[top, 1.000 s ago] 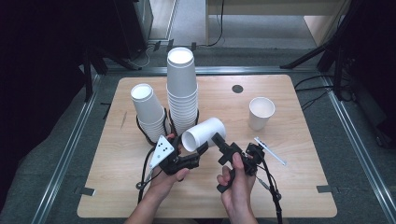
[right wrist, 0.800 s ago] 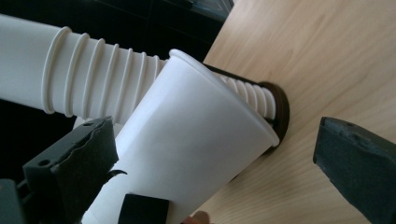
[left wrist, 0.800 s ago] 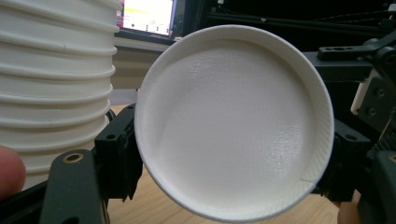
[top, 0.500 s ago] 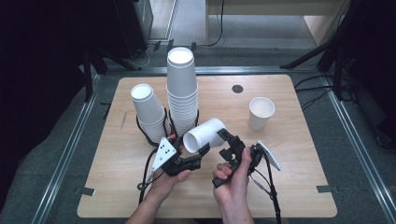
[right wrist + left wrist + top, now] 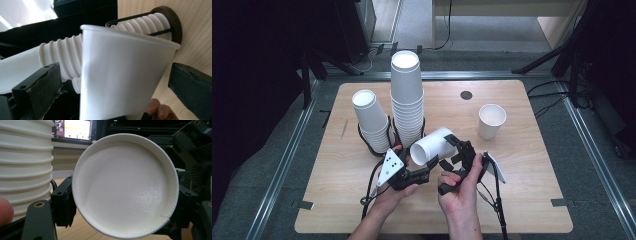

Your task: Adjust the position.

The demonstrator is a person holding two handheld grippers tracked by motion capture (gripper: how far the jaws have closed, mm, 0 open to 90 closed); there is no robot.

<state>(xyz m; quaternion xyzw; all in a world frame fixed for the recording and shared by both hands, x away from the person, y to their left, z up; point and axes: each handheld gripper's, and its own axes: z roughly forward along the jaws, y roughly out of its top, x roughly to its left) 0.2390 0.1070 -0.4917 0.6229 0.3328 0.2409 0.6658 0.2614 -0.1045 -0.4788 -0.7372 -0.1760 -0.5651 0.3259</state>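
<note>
One paper cup (image 5: 433, 146) is off the tall stack (image 5: 406, 102) and held sideways just in front of it, above the tabletop (image 5: 522, 165). Left tongs (image 5: 428, 167) are closed on its rim w/ the open mouth facing that camera. Right tongs (image 5: 451, 150) straddle the cup body, jaws wide; can't tell if the pads touch.

Done, prob.: a single cup (image 5: 491, 120) stands upright, well right of the stack. Left: set this one down; many remain stacked, incl. the short stack (image 5: 371, 120) just left of it.

No readable writing or brands; cups are plain white.
</note>
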